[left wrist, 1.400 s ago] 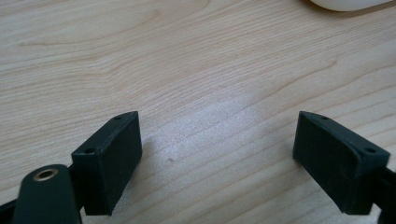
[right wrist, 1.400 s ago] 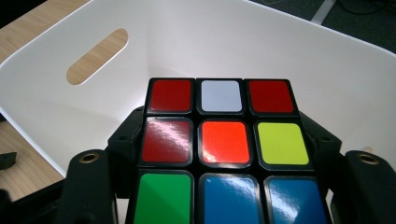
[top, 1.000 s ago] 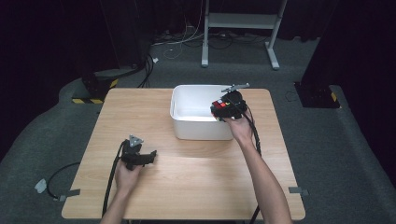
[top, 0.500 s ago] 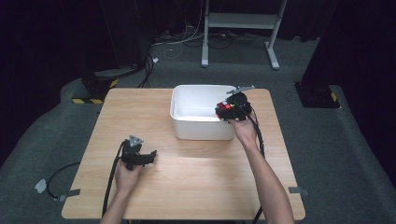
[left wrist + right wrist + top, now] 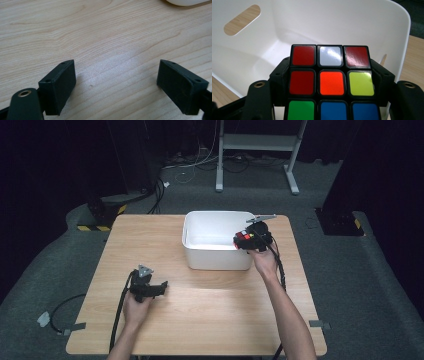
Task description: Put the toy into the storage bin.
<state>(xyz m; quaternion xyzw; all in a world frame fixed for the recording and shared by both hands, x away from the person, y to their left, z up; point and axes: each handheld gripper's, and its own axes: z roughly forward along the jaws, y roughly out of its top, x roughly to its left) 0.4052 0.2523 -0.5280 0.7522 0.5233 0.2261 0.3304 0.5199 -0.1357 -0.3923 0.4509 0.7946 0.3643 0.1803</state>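
Observation:
A scrambled colour cube [image 5: 331, 82] with red, white, orange, yellow, green and blue stickers sits clamped between the jaws of my right gripper [image 5: 329, 85]. In the high view this right gripper [image 5: 245, 240] holds the cube [image 5: 243, 238] over the right rim of a white plastic bin [image 5: 200, 257]. The bin's inside [image 5: 262, 57] looks bare, with an oval handle slot [image 5: 241, 20] in its far wall. My left gripper [image 5: 159, 287] rests low over the wooden table [image 5: 210, 305] at the front left, and its jaws stand wide apart over bare wood [image 5: 115, 75].
The bin stands at the back middle of the table. Cables trail from both grippers down the table's front. On the dark carpet behind stand a metal stand [image 5: 260, 150] and black boxes with yellow stripes [image 5: 97, 217].
My right gripper with the cube has drifted slightly right and back along the bin's right rim. The left gripper has kept still.

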